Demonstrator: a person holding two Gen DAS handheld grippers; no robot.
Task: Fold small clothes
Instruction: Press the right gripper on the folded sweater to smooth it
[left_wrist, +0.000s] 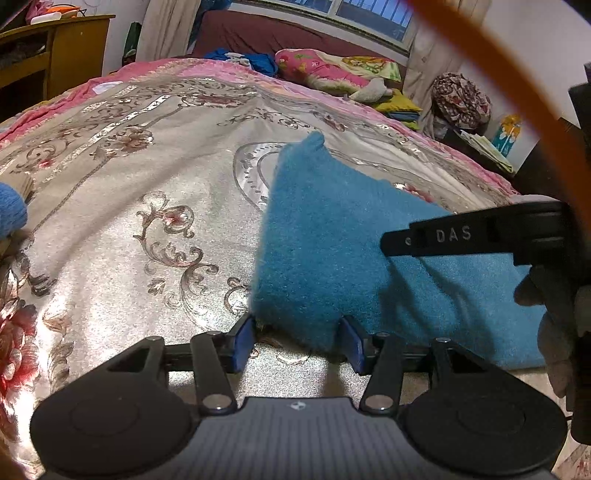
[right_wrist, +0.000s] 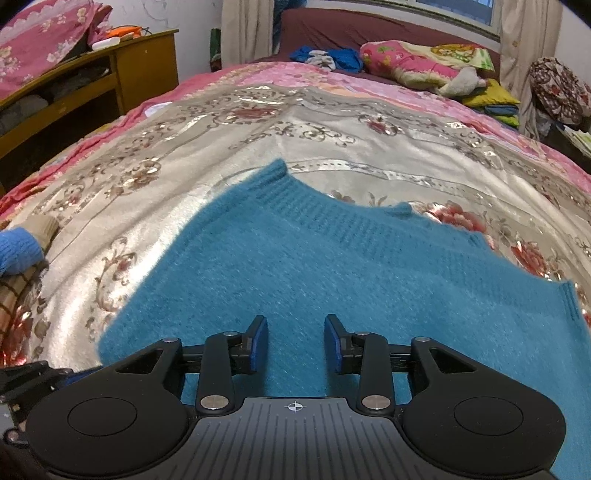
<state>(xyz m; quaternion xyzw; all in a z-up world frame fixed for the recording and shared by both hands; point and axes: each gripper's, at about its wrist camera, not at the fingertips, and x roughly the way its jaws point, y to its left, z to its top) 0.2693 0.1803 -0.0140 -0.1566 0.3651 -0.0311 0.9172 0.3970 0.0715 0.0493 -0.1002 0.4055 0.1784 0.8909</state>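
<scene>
**Teal sweater spread on the bed**

We see a teal knitted sweater (right_wrist: 332, 266) lying flat on the bed's floral bedspread (right_wrist: 184, 184). Behind the sweater sit a pink pillow (right_wrist: 406, 62) and a window; left of it, a wooden cabinet (right_wrist: 140, 66). Our right tongs (right_wrist: 295, 341) hover apart over the sweater, gripping nothing. Only the left wrist view shows our left tongs (left_wrist: 295, 341), apart, straddling the sweater's near corner, pads not pressing, with an orange strap (left_wrist: 517, 92) above the sweater.
</scene>
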